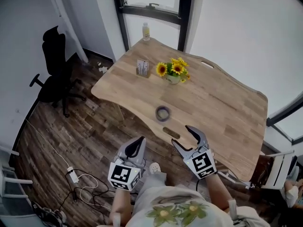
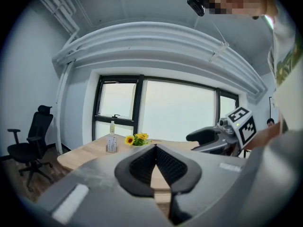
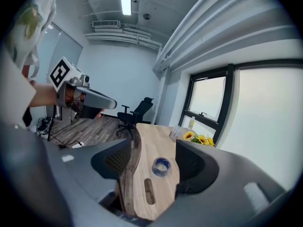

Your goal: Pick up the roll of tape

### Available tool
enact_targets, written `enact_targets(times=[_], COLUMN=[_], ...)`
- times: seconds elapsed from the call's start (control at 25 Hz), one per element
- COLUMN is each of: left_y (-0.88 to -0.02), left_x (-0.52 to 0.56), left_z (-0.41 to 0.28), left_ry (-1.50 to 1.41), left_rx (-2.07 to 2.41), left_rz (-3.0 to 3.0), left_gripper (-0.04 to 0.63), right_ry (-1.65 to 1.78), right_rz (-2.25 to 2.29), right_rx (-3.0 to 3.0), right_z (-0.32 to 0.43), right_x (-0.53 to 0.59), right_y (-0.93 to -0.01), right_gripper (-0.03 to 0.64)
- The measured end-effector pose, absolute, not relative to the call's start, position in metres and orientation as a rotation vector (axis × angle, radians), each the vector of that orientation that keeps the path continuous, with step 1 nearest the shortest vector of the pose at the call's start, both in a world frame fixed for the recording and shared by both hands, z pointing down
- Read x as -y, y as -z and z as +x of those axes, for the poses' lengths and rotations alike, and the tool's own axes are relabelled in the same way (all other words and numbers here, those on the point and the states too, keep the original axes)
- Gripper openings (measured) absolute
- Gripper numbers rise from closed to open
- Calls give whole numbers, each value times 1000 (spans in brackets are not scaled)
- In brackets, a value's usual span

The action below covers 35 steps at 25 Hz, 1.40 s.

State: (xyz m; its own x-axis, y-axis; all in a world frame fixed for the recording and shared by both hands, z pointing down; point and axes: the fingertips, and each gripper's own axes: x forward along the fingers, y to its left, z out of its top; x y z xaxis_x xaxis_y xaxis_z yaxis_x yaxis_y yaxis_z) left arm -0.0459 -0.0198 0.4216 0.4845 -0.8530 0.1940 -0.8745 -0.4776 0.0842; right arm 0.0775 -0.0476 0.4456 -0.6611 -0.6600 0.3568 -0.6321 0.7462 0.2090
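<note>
The roll of tape (image 1: 162, 113), blue-grey, lies flat on the wooden table (image 1: 222, 108) near its front edge. My right gripper (image 1: 183, 137) hangs just before that edge, a short way short of the roll, jaws wide open and empty. In the right gripper view the tape (image 3: 161, 166) shows ahead between the spread fingers, apart from both. My left gripper (image 1: 137, 145) is off the table to the left, over the floor, with its tips together and nothing in them. In the left gripper view, the left gripper (image 2: 155, 150) has its pads meeting at the tips.
A pot of sunflowers (image 1: 173, 71), a small box (image 1: 142, 68) and a bottle (image 1: 146, 31) stand at the far side. A slot (image 1: 171, 133) is cut in the tabletop near the tape. A black office chair (image 1: 54, 70) and cables (image 1: 80, 183) are on the floor at left.
</note>
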Motion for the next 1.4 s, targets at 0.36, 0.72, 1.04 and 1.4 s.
enact_targets(times=[0.36, 0.72, 1.04, 1.4], left_y=[-430, -463, -484, -501], left_x=[53, 49, 69, 101], left_z=[-87, -91, -92, -111], left_ry=[-188, -266, -308, -337], left_rx=[1457, 1330, 1257, 1259], left_rz=[2576, 2567, 2539, 2483], left_gripper=[2, 2, 2, 2], right_ry=[40, 5, -34, -63], right_rz=[879, 728, 649, 634], right_rx=[2438, 2376, 2322, 2229], right_z=[38, 13, 6, -4], right_x=[73, 80, 103, 147], right_y=[-495, -538, -574, -620], right_gripper=[290, 293, 272, 258])
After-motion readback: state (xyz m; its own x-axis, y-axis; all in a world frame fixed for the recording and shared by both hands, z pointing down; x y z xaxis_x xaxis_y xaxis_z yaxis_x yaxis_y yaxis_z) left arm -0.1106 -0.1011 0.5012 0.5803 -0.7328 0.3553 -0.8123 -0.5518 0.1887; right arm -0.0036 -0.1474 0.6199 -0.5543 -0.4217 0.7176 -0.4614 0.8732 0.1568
